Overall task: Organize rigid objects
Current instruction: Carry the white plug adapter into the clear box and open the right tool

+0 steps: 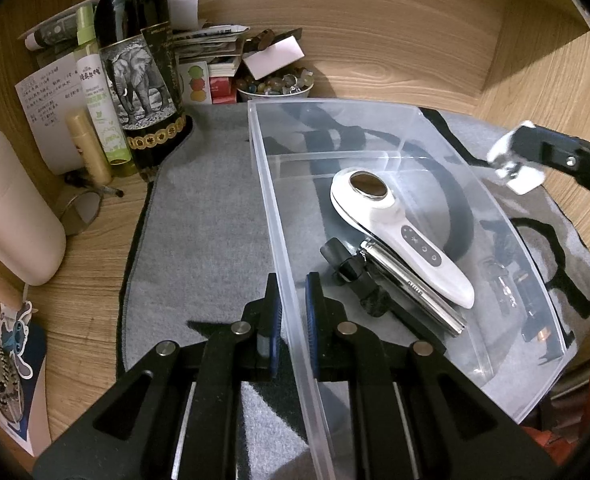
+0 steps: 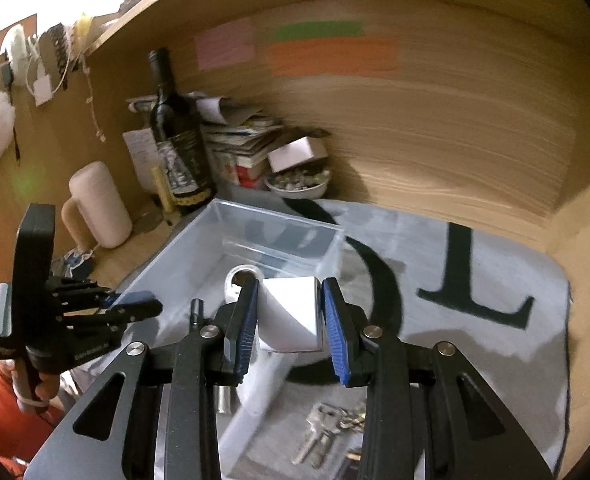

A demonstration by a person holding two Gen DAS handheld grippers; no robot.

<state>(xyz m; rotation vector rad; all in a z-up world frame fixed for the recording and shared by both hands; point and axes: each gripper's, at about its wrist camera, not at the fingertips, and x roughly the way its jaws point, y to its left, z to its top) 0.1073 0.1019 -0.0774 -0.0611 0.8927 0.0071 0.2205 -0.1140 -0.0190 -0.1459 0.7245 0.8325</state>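
Left gripper point(image 1: 293, 308) clamps the near wall of the clear plastic bin point(image 1: 375, 112), jaws pinched narrow on the rim. Inside the bin: white handheld device with oval metal head point(image 1: 399, 232), black-and-chrome tool point(image 1: 407, 296) touching it. Right gripper point(image 2: 289, 316) holds a white rectangular block point(image 2: 291, 316) between blue pads, above the bin. Keys point(image 2: 327, 428) on grey mat point(image 1: 207, 208) below. Dark wine bottle with elephant label point(image 1: 139, 72), green spray bottle point(image 1: 95, 92), bowl of stones point(image 1: 275, 86) crowd the back left corner.

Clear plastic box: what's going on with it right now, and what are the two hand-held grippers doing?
Left hand-held gripper clamped on clear box wall. Right hand-held gripper holds white block above the box. White massager, metal tool inside. Keys outside, not blocking.
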